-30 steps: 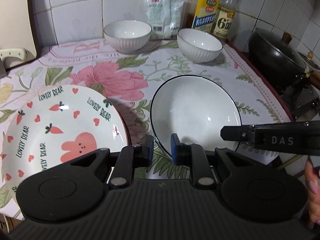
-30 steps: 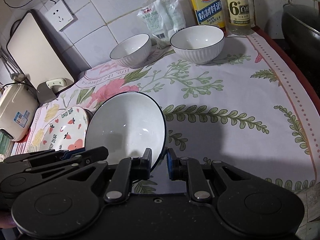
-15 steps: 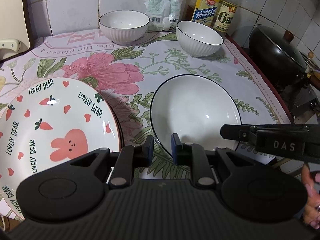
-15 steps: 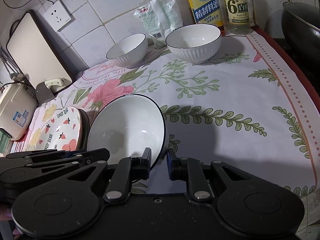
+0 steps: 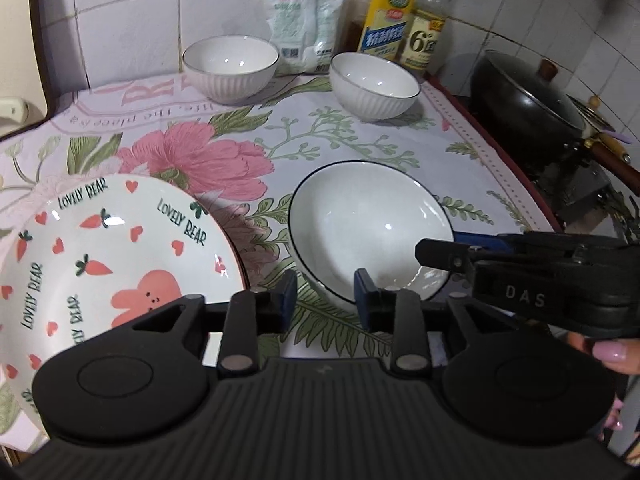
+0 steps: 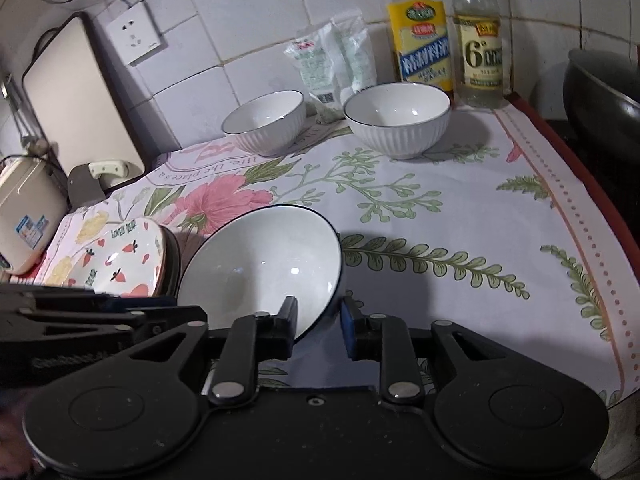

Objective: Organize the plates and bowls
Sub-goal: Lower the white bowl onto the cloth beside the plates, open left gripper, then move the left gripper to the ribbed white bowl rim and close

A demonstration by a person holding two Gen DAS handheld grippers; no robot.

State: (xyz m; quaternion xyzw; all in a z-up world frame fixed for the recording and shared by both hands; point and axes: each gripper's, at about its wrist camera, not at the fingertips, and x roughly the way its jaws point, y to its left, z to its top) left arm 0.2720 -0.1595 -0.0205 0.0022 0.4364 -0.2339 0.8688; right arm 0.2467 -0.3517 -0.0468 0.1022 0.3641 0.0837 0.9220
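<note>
A white black-rimmed plate [image 5: 368, 232] [image 6: 260, 272] lies on the floral cloth just ahead of both grippers. My left gripper [image 5: 325, 294] is open, its jaws on either side of the plate's near rim. My right gripper [image 6: 319, 318] is open, its jaws on either side of the plate's right rim; it also shows from the side in the left wrist view [image 5: 440, 250]. A "Lovely Bear" plate [image 5: 108, 256] [image 6: 120, 260] sits on a dark plate to the left. Two white ribbed bowls [image 5: 230, 66] [image 5: 375, 84] stand at the back.
Two bottles [image 6: 422, 48] [image 6: 480, 56] and a white bag [image 6: 332, 60] stand against the tiled wall. A black wok with a lid [image 5: 528, 108] sits on the stove to the right. A rice cooker [image 6: 24, 216] and a board [image 6: 76, 104] are at the left.
Both grippers' jaws have opened wider. The left view has moved a little back and up. The right gripper has edged forward along the plate's right rim.
</note>
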